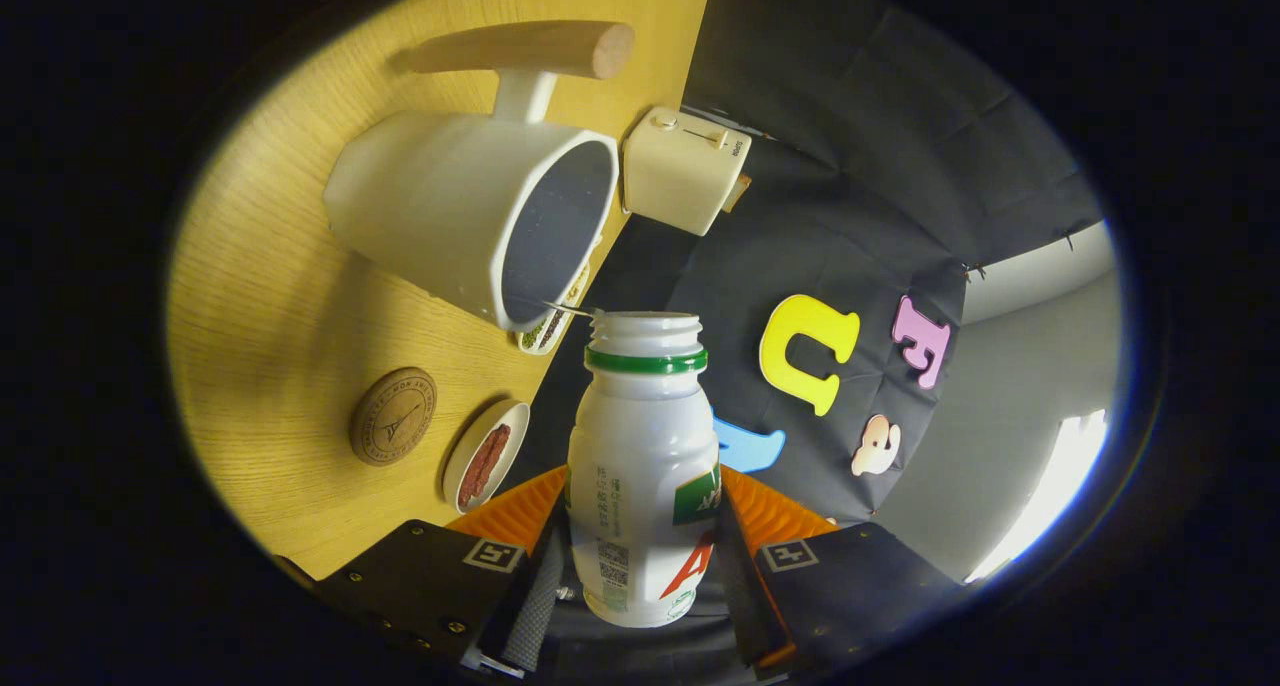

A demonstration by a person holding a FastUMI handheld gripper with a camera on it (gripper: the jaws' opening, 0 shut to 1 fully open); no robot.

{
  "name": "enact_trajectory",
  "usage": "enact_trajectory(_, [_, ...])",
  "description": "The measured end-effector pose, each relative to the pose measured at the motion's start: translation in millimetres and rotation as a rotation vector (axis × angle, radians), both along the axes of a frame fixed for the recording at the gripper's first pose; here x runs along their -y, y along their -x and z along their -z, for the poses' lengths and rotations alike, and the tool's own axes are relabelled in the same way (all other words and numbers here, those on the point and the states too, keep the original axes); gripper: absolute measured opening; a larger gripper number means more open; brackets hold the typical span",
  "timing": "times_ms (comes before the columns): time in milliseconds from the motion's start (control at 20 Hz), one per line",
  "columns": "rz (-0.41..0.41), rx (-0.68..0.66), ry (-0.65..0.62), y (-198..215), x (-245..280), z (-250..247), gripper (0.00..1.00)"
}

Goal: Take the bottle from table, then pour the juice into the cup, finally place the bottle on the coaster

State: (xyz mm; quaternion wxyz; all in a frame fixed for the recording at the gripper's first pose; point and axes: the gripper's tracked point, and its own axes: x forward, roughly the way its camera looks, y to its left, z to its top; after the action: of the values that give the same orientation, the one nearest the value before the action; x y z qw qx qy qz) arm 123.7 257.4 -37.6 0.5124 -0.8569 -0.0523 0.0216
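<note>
White plastic bottle (643, 466), uncapped, is clamped between the 2 fingers (640, 576), its mouth tipped just beside the cup (470, 211) rim on the wooden worktop (270, 296); the coaster (392, 416) is seen nearer, left.

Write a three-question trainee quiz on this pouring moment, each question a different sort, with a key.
1. True or false: the gripper has its jaws closed on the bottle.
2. Multiple choice: the bottle's open mouth points at the rim of which item? A) the toaster B) the white cup C) the small dish
3. Fill in: the round cork coaster lies on the wooden table beside the small ____ holding reddish pieces.

Key:
1. True; both jaws press the bottle's sides.
2. B; a thin stream bridges mouth and cup rim.
3. dish
</note>
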Motion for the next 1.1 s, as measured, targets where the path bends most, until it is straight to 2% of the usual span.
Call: enact_trajectory(1100, [-0.022, 0.007, 0.056, 2.6, -12.2, 2.0, 0.71])
